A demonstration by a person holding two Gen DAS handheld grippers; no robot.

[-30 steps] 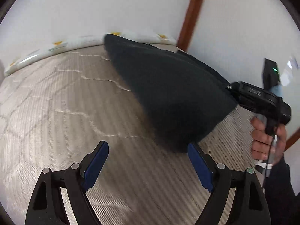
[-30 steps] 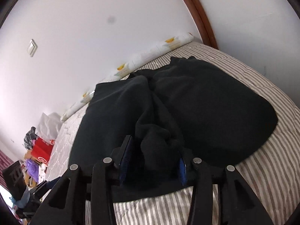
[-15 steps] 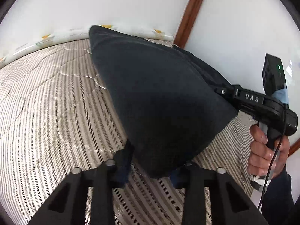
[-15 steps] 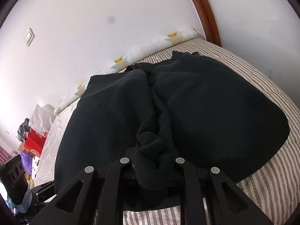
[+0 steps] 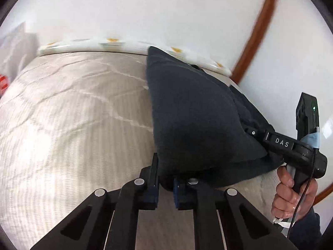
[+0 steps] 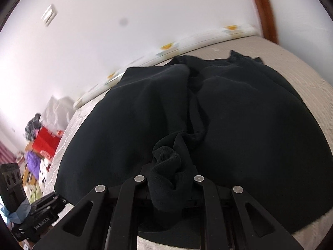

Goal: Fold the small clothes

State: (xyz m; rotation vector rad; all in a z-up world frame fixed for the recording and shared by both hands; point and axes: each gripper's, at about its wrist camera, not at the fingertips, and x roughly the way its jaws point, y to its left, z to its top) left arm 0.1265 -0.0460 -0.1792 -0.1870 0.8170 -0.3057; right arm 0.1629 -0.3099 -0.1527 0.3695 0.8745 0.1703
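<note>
Bed [image 5: 68,125] with a striped beige quilted mattress cover, wavy stitch lines, soft and slightly puffy; it fills most of the left wrist view, motion-blurred. White wall behind the bed, with a curved brown wooden trim [image 5: 258,35]. A long white bolster with yellow-orange print [image 5: 108,42] runs along the bed's far edge against the wall.

Black garment [image 6: 239,125] lies on the bed, spread wide, with a matte knit and soft rounded folds; a deep crease runs down its middle. Ribbed cuff or hem bunches up at the near edge in the right wrist view. In the left wrist view the garment [image 5: 193,120] rises off the bed as a taut triangular sheet, its far corner near the bolster.

Left gripper [image 5: 165,184]: black fingers with blue pads, narrow, pinching the garment's near corner just above the bed. Right gripper [image 6: 169,184]: fingers drawn close, clamped on the bunched ribbed edge. From the left wrist view the right gripper body, marked "DAS", is partly buried under the cloth, held by a bare hand [image 5: 291,195].

Cluttered red, purple and white items [image 6: 43,143] sit off the bed's left side, blurred.
</note>
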